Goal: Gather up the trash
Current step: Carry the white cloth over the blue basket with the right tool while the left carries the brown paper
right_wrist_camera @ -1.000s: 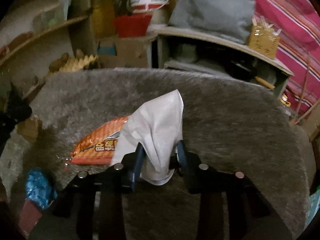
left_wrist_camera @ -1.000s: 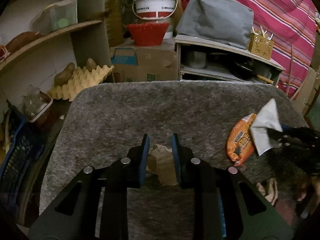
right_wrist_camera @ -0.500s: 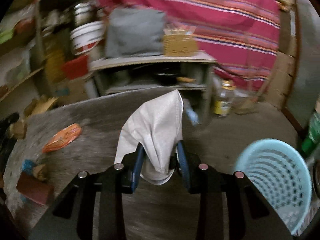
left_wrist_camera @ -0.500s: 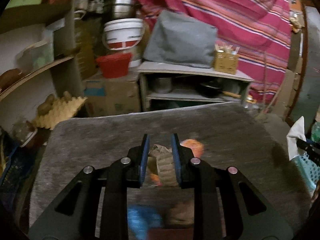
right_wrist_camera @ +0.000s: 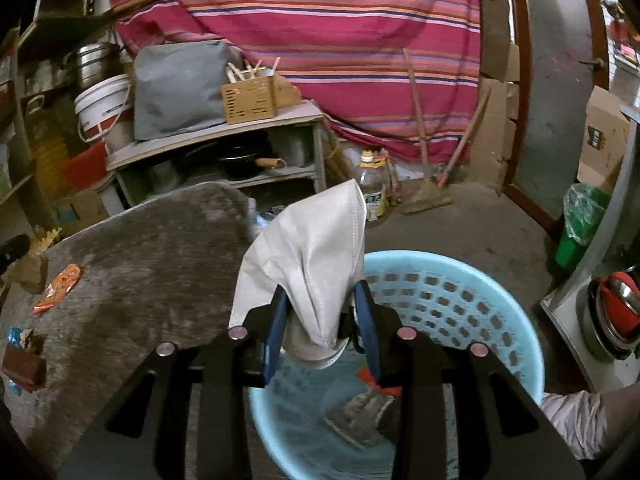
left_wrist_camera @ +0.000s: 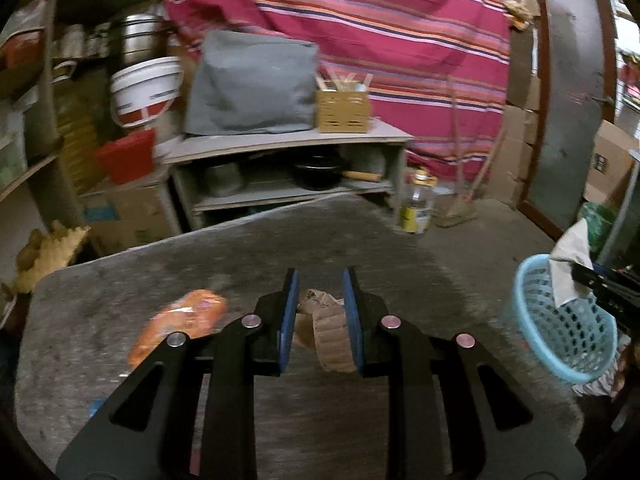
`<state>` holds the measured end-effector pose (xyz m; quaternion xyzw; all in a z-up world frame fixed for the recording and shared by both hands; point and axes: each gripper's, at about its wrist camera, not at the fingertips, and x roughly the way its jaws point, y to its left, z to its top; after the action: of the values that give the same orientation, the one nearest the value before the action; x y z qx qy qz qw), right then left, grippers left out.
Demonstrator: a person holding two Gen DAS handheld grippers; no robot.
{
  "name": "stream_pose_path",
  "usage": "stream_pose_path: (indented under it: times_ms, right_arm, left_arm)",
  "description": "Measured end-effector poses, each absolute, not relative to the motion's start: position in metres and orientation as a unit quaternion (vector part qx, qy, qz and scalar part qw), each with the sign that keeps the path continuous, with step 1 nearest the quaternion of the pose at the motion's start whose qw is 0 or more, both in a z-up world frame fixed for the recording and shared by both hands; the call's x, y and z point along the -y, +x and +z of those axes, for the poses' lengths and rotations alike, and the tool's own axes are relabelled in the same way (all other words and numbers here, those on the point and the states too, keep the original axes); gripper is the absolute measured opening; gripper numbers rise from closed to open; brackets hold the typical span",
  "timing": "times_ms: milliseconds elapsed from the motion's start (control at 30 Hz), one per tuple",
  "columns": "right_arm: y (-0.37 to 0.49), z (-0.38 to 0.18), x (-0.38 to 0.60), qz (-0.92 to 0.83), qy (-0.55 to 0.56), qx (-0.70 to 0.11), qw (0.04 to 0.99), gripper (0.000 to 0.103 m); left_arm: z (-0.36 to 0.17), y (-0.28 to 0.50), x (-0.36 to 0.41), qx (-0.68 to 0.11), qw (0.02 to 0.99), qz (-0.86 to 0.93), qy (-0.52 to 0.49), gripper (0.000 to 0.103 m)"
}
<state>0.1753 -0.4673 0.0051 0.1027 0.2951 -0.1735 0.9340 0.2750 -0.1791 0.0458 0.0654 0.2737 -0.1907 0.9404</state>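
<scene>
The right gripper (right_wrist_camera: pixel 322 332) is pinching a white face mask (right_wrist_camera: pixel 308 264) between its blue pads, the loose end standing up above the jaws. It hangs over the open mouth of the light blue basket (right_wrist_camera: pixel 452 300), which stands on the floor just off the right edge of the grey mat (right_wrist_camera: pixel 152 264). Held that way, the mask looks set to drop straight in once the jaws spread. Some scraps already lie in the bottom of the basket, one with a red corner.

The left gripper (left_wrist_camera: pixel 320 316) is pressed on a crumpled piece of brown cardboard (left_wrist_camera: pixel 328 332), gripped low between the pads so it does not slip while carried. From its camera the basket (left_wrist_camera: pixel 560 320) sits off to the right with the mask (left_wrist_camera: pixel 570 264) above its rim, so the cardboard is probably next in line and has some way to go across the mat (left_wrist_camera: pixel 240 248).

Still on the mat near its left edge are an orange snack wrapper (right_wrist_camera: pixel 58 288), a brown packet (right_wrist_camera: pixel 22 364) and a bit of blue foil (right_wrist_camera: pixel 14 336). The wrapper carries print, but it is too blurred to read. The white bucket (right_wrist_camera: pixel 102 108) and the bottle (right_wrist_camera: pixel 372 188) on the floor have labels, also unreadable
</scene>
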Motion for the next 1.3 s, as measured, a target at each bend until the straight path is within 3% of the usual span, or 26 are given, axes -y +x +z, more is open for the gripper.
stream_pose_path:
  times_ms: [533, 1300]
  right_arm:
    - [0.138, -0.01, 0.542, -0.177, 0.126, -0.297, 0.93, 0.035]
    - [0.158, -0.004, 0.504, -0.105, 0.104, -0.298, 0.943, 0.035]
  left_arm:
    - [0.035, 0.234, 0.299, -0.261, 0.928, -0.249, 0.094, 0.022]
    - [0.05, 0.222, 0.28, -0.251, 0.94, -0.212, 0.098, 0.022]
